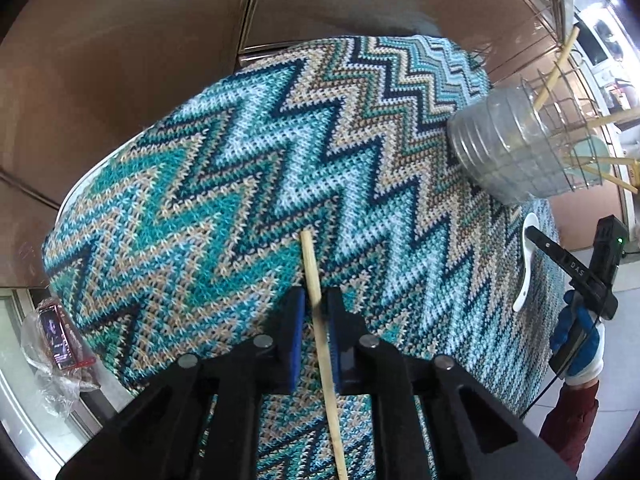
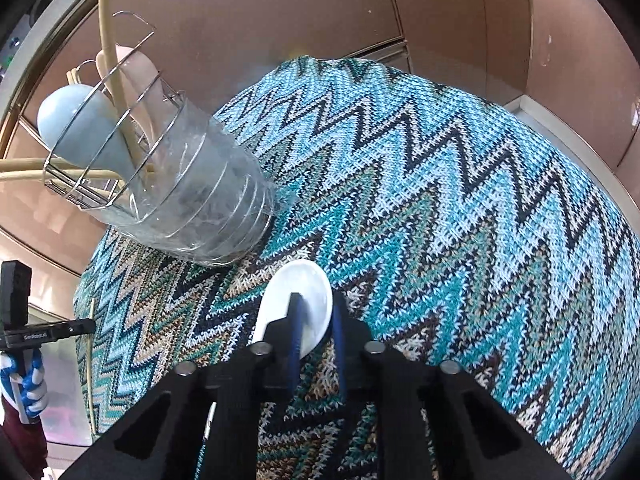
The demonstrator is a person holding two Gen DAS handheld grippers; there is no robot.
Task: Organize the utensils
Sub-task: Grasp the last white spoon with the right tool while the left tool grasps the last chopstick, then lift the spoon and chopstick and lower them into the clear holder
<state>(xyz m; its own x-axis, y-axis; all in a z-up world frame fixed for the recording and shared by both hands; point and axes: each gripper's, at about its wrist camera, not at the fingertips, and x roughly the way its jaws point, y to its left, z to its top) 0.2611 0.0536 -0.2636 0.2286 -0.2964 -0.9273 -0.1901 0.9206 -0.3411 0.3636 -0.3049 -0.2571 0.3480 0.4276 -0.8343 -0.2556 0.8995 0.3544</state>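
My left gripper (image 1: 314,308) is shut on a wooden chopstick (image 1: 316,300), held just above the zigzag knitted cloth (image 1: 240,184). My right gripper (image 2: 316,320) is shut on a white ceramic spoon (image 2: 304,292), its bowl poking out past the fingers; the spoon also shows in the left wrist view (image 1: 529,264). A clear utensil holder with a wire rack (image 2: 192,192) stands on the cloth at the left and holds several chopsticks, a pale blue spoon (image 2: 76,120) and a pink spoon. It also shows in the left wrist view (image 1: 516,148) at the right.
Brown cabinet panels (image 2: 440,12) surround the covered table. The cloth's edge drops off at the left of the left wrist view, where a plastic-wrapped packet (image 1: 56,332) lies. The left gripper with its chopstick shows in the right wrist view (image 2: 44,332).
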